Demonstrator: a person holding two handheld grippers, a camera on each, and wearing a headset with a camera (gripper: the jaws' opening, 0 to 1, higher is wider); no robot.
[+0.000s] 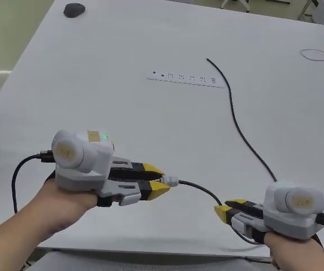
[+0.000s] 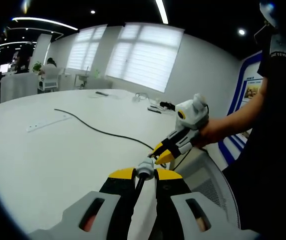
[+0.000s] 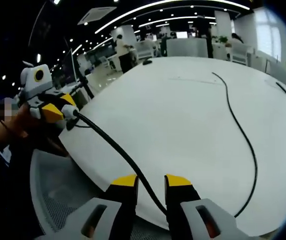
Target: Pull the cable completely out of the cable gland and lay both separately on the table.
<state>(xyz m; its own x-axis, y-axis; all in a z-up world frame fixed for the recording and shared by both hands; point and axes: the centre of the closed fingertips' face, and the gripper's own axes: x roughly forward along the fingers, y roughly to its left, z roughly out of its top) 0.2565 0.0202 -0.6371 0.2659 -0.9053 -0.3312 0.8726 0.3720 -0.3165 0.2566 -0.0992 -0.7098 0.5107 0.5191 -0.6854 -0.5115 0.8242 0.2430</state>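
Two grippers hang over the near edge of the table (image 1: pixel 122 113). Your left gripper (image 1: pixel 160 179), at seven o'clock, pinches the cable gland (image 1: pixel 169 181) in its tips. The cable (image 1: pixel 238 127) leaves the gland toward four o'clock and passes between the narrow jaws of your right gripper (image 1: pixel 223 210). Whether they clamp it, you cannot tell.

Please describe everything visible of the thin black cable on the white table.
The thin black cable looks like smooth rubber and is long. One end sits in the small grey cable gland, clamped by the left gripper. From there it sags to the right gripper, passing between its jaws, which seem open, then lies in a long curve on the white table, its free end near the white power strip.
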